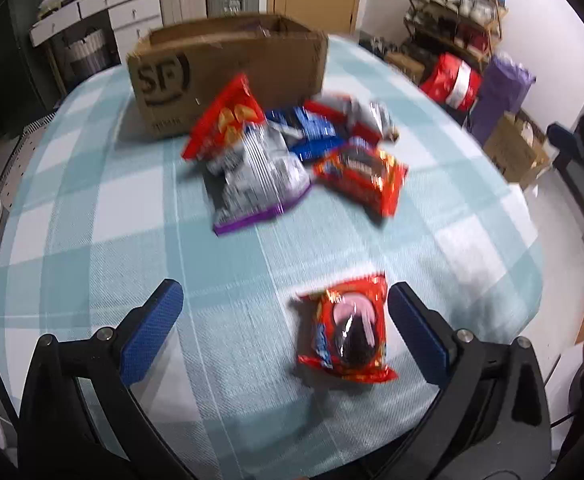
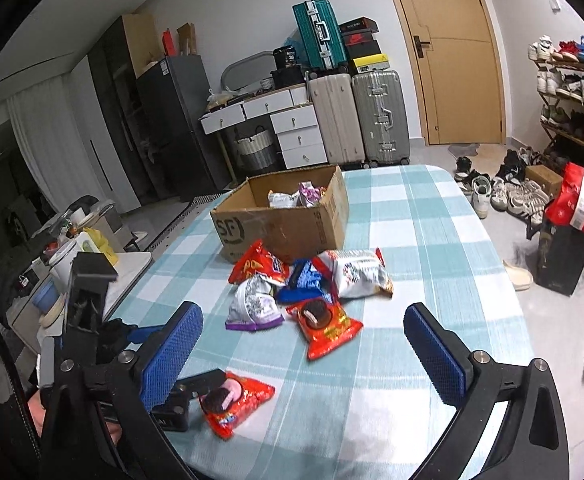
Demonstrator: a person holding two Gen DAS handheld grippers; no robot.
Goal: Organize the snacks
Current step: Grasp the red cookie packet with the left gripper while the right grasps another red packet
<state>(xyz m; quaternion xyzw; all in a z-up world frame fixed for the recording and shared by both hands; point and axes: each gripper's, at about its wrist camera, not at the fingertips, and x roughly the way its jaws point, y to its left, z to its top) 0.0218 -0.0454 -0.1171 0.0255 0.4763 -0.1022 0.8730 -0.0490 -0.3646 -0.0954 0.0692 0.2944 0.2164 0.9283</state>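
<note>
Blue and white checks cover the table [image 1: 91, 200]. From the left wrist view, the left gripper [image 1: 283, 300] has its blue pads spread wide, holding nothing. A small red cookie pack [image 1: 346, 332] lies flat between them, close to the right pad. Farther back sits a pile of snack bags [image 1: 283, 152] in front of a brown cardboard box [image 1: 227, 72]. From the right wrist view, the right gripper [image 2: 304, 324] is wide open too, empty, above the cloth. Some snacks [image 2: 298, 196] lie inside the box.
</note>
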